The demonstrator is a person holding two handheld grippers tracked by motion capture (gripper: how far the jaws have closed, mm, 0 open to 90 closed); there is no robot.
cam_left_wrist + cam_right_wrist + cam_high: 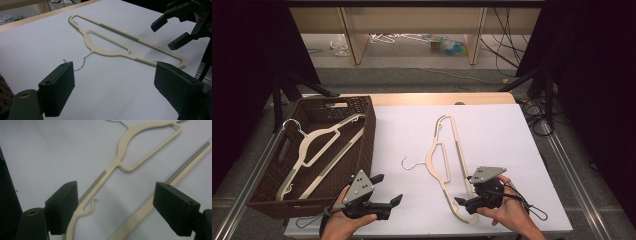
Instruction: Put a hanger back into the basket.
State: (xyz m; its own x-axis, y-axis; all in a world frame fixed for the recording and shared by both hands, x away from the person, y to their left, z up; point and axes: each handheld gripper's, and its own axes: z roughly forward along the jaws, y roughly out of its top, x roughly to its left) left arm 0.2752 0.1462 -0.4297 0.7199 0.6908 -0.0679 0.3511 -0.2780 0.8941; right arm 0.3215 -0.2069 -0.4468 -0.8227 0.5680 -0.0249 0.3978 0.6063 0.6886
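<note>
- Your left gripper (386, 192) has its jaws wide apart with nothing between them. It sits over bare sheet beside the basket (272, 197), well short of the hanger (447, 160) on the table.
- Your right gripper (469, 197) is also fully open and holds nothing. In the right gripper view the hanger's near end (82, 205) lies on the sheet between the jaws, close to the left one, and I cannot tell whether that jaw touches it.
- That hanger lies flat on the white sheet (492, 130), its wire hook (408, 163) pointing toward the basket. Flat plastic gives the pads little to bite on. If you close from this angle, the jaws may slide over the thin bar or push it away instead of gripping it.
- A grip at the very end would likely let the long hanger swing or droop as it lifts, and it could twist out of the jaws.
- The wire hook is the snag risk. Carried toward the basket, it could catch on the woven rim or on the second hanger (319, 147) already lying inside, whose own hook (294, 125) sticks over the far wall.
- If both grippers go for the hanger, they are near enough to collide, so keep the left one clear.
- A jaw dragged along the sheet could wrinkle it and shift the hanger.
</note>
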